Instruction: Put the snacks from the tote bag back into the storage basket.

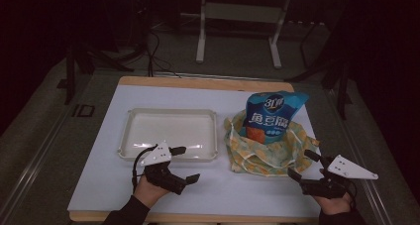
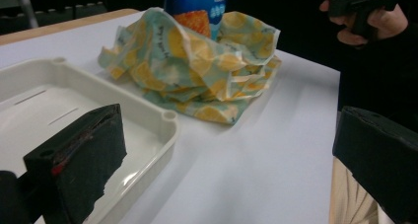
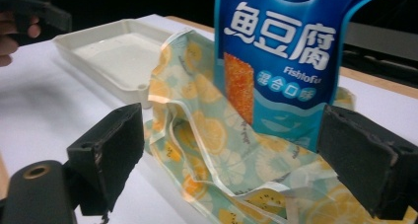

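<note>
Just ahead of our right gripper (image 1: 303,166), jaws wide and empty, the blue pouch (image 1: 273,115) stands upright in the crumpled lemon bag (image 1: 257,153); our left gripper (image 1: 185,163), also wide and empty, hovers beside the tray (image 1: 168,131)

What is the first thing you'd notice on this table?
The bright blue snack bag stands upright at the right of the table, inside a crumpled lemon-print bag. Left of it lies an empty white tray. At the near edge, the left claw and the right claw hover open, holding nothing.
</note>
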A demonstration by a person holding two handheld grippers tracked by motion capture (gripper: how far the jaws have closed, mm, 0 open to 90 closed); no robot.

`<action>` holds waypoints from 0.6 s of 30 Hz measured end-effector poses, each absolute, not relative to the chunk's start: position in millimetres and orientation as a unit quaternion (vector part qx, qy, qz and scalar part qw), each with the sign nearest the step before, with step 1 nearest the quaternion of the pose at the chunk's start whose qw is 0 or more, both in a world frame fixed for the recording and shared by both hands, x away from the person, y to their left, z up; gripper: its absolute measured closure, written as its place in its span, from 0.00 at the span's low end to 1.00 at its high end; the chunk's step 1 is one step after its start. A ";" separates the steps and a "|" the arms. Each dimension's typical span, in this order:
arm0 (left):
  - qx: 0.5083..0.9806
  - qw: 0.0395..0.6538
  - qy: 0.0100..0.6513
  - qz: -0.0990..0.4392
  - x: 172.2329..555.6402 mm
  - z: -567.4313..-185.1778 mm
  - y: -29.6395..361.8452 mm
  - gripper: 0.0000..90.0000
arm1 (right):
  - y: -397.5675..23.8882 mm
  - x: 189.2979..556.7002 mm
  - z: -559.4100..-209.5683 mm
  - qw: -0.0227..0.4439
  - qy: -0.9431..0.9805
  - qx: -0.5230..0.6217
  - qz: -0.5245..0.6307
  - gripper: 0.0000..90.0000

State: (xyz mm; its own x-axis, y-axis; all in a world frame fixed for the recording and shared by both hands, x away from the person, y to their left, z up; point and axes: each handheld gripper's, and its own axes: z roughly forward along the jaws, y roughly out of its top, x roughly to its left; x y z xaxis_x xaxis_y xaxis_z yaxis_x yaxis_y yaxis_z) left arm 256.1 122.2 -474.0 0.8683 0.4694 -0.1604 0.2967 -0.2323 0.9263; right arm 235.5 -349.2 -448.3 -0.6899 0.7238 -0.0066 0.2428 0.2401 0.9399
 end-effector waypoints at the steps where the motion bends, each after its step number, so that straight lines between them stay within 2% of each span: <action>1: 0.782 0.568 0.244 0.075 256.8 -473.0 120.3 0.00 | -348.9 235.9 -447.7 0.228 0.755 0.319 0.525 0.12; 11: 0.784 0.572 0.231 0.069 266.8 -464.3 105.2 0.00 | -347.8 242.5 -445.2 0.209 0.762 0.308 0.530 0.14; 18: 0.787 0.573 0.219 0.068 273.2 -460.7 94.9 0.00 | -345.6 246.1 -439.9 0.217 0.766 0.299 0.526 0.15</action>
